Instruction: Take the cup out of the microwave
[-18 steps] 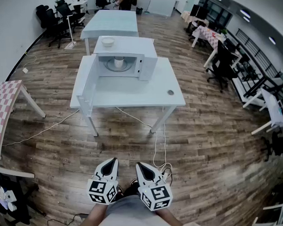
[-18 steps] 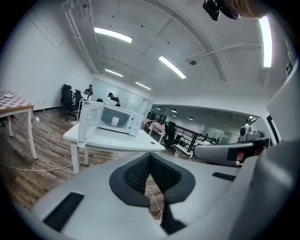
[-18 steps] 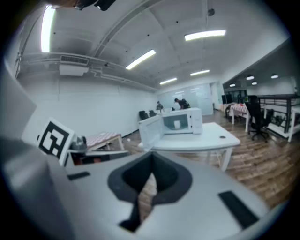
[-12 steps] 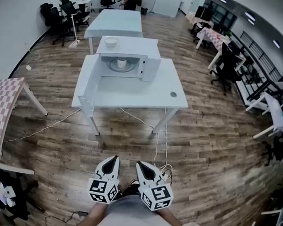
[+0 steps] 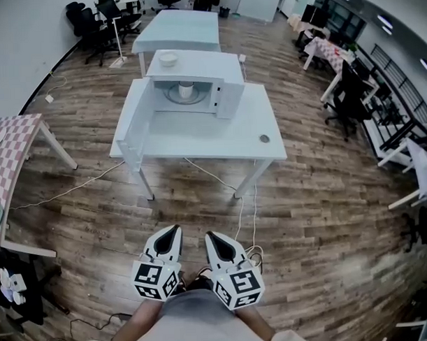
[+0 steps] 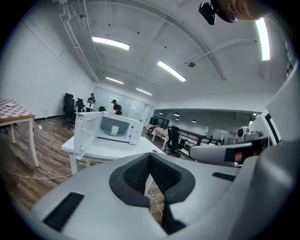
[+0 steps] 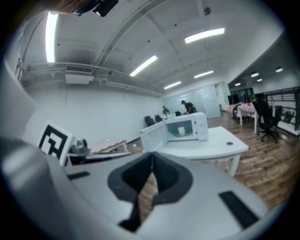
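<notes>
Wood floor (image 5: 312, 198) | white table (image 5: 198, 137): open microwave (image 5: 211, 64), cup (image 5: 186, 89) inside | left gripper (image 5: 175, 229), right gripper (image 5: 209, 234) closed, empty

office floor with tables, chairs and loose cables

a white table (image 5: 198, 135) stands on a wood plank floor (image 5: 319, 197), with a round cable hole (image 5: 264, 138) near its right front corner. a thin white cable (image 5: 241, 207) hangs from under its front edge and trails on the planks; another cable (image 5: 61, 199) snakes off to the left. behind it stands a second white table (image 5: 184, 31), and a white stand (image 5: 118, 37) just to the left of that. black office chairs (image 5: 89, 17) cluster in the far left corner, more chairs (image 5: 347, 99) line the right side. a table with a checked cloth (image 5: 6, 149) sits at the left edge, another checked cloth (image 5: 328, 49) far right. long light strips (image 6: 110, 43) run along the ceiling.
</notes>
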### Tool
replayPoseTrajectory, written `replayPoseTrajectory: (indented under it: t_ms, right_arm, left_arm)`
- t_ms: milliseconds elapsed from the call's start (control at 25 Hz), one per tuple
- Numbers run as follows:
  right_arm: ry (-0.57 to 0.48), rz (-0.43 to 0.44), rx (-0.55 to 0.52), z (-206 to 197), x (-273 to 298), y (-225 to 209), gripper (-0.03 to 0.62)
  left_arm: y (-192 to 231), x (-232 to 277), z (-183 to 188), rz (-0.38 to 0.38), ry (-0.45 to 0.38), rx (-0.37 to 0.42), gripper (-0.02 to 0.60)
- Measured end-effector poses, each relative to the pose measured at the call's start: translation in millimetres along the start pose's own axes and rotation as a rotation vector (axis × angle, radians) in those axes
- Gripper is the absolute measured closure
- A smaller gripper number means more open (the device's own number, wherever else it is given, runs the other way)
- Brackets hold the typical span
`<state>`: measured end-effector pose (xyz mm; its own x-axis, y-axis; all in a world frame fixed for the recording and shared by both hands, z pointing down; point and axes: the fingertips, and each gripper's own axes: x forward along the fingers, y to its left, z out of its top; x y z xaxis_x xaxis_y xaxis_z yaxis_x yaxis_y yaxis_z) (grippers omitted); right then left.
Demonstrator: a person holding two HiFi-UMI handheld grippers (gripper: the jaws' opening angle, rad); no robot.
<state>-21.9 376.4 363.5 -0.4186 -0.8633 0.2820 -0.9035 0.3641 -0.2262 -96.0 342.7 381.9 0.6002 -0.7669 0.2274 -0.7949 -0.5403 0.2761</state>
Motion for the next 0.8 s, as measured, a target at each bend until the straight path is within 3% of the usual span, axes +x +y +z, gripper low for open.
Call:
replayPoseTrajectory:
  t_ms: [800]
  right_arm:
    - [-0.033, 0.063, 0.005, 0, -26, -36, 0.571]
  left_arm:
    - [-50, 29, 8, -0.029, -0.02, 0.027, 0.566]
